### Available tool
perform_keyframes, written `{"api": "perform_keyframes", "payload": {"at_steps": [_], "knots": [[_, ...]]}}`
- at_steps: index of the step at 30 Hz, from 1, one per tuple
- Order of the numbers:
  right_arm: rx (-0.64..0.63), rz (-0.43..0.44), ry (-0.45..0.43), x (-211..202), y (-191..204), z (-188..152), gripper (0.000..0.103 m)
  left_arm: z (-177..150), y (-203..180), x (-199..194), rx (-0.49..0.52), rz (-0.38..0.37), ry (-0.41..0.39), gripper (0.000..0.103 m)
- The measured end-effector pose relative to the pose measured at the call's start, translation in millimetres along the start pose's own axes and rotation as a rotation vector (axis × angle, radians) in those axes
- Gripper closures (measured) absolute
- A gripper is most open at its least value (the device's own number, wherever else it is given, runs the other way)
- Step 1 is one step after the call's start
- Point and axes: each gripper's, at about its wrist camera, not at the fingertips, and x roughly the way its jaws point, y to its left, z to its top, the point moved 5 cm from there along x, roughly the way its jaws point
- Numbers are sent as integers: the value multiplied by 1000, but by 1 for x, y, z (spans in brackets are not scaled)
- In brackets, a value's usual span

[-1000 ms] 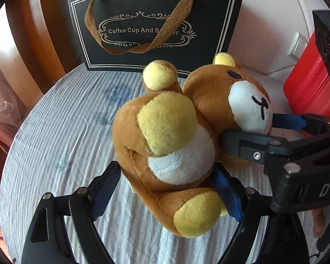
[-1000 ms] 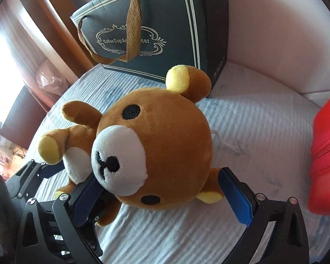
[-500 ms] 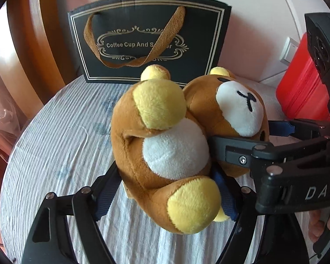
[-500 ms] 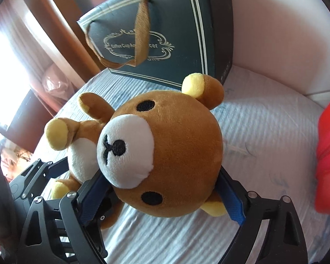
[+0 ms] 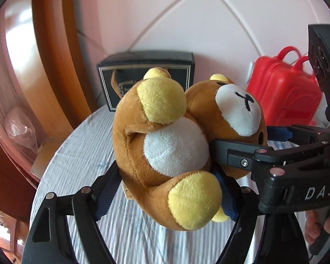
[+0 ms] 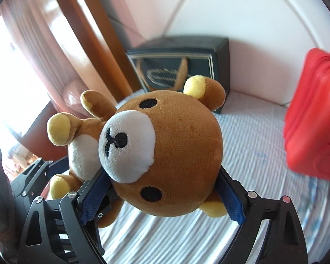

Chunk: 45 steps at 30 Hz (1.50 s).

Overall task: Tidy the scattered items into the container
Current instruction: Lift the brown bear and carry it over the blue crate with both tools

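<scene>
While two hand-held grippers clamp it: one plush bear [image 5: 173, 145]; one bag [image 5: 146, 70].

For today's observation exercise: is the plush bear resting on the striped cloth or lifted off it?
Lifted off. The plush bear hangs above the striped cloth, its head squeezed in the right hand-held gripper, its body in the left hand-held gripper.

Readable text is sparse. White capitals "DAS" on the black body of the right hand-held gripper [image 5: 239, 140], at the right edge of the left wrist view; the word runs out of frame there.

Dark gift bag [image 5: 147, 70] at the back: an ornate pale frame with lettering inside it, mostly hidden behind the plush bear [image 5: 176, 145]; only a few blurred letters show, not legible. In the right wrist view the same bag [image 6: 198, 63] is motion-blurred, its lettering unreadable.

Small tan tag [image 5: 127, 192] under the bear: markings too small to read.
</scene>
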Motion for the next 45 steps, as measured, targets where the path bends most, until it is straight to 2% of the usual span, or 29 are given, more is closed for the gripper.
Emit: {"api": "perform_keyframes", "payload": {"at_steps": [7,12,16,22,30,33,40,45], "knots": [[-3,25,-84,-113,43,-41,11,-17,-19,-114,14,4,-82,24],[-50,23,-152,-191,71,-72,11,-40,-48,-194,18,24,-163,24],[-81,23,-187,-241,85,-99,11,-59,-66,-238,21,35,-197,24],[-81,-10,-236,-300,97,-132,11,-82,-93,-295,52,-2,-246,24],[-21,-112,-299,-362,101,-183,11,-117,-124,-351,136,-114,-285,24],[8,-166,-310,-384,97,-203,11,-129,-150,-368,167,-168,-287,24],[88,-306,-357,-461,65,-253,11,-143,-235,-409,258,-306,-321,24],[139,-384,-401,-520,25,-283,11,-148,-319,-435,330,-384,-342,24]]}}
